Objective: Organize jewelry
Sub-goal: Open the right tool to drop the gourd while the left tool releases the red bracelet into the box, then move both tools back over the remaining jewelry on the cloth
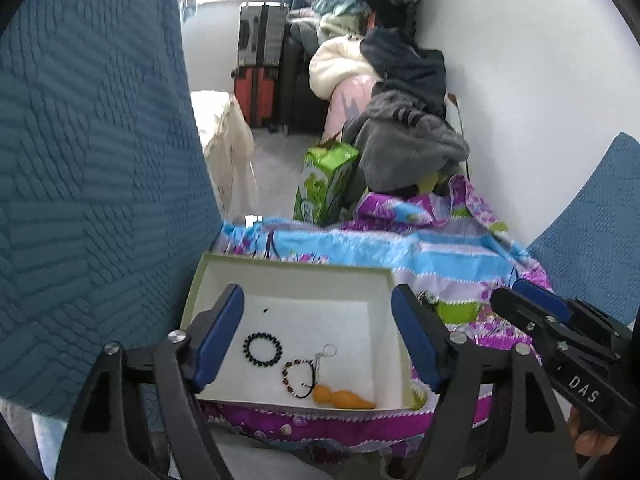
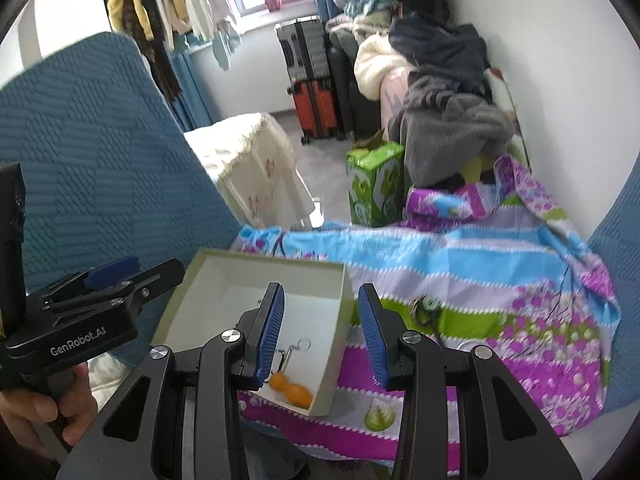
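Jewelry lies in a shallow white box (image 1: 224,276) on the patterned cloth (image 1: 420,248): a black bead bracelet (image 1: 262,349) at left, then a red-and-black bracelet (image 1: 299,376), then an orange gourd charm (image 1: 342,398) with a key ring. The left tool (image 1: 318,334) hangs wide open above the box, empty. The right tool (image 2: 322,334) is parted over the box's right wall, empty. A dark bracelet (image 2: 427,310) lies on the cloth, right of the box.

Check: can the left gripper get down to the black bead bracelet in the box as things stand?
Probably yes. The left gripper is open above the lidless box, and the black bead bracelet lies alone on the floor, apart from the red bead bracelet. The box wall beside it may crowd one finger.
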`<action>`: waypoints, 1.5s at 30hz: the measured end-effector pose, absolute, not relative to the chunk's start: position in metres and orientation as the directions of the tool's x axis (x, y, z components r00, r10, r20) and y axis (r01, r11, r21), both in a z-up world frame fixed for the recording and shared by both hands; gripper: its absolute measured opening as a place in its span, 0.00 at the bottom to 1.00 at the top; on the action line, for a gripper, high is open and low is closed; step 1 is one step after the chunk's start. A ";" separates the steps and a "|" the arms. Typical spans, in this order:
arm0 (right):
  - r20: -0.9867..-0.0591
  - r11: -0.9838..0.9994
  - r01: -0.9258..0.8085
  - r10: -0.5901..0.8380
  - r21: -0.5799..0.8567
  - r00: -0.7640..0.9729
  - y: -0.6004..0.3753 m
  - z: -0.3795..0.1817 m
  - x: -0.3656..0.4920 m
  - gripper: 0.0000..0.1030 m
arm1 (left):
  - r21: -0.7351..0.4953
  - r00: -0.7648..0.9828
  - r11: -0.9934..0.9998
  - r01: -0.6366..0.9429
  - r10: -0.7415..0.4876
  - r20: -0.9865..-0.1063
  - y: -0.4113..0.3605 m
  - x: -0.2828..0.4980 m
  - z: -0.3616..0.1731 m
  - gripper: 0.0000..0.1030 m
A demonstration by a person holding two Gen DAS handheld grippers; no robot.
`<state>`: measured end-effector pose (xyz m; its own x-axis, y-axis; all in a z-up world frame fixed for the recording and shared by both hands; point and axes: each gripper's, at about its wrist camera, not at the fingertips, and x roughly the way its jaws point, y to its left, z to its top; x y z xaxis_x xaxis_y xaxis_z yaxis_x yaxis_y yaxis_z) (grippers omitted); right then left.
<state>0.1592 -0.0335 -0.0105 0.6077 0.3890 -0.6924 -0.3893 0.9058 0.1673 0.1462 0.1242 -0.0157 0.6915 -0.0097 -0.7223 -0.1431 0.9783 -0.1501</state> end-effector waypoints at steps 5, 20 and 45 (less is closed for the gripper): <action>-0.663 0.903 -0.403 0.395 0.151 0.636 -0.056 0.017 0.158 0.35 | -0.140 0.712 0.977 -0.162 0.018 -0.702 0.111 0.145 0.003 0.82; -0.605 0.923 -0.362 0.364 0.132 0.708 -0.146 0.035 0.143 0.35 | -0.216 0.772 0.965 -0.149 -0.023 -0.635 0.044 0.137 0.011 0.82; -0.755 0.951 -0.233 0.304 0.203 0.581 -0.233 -0.124 0.180 0.53 | -0.193 0.576 0.981 0.031 -0.176 -0.798 -0.075 0.168 -0.131 0.47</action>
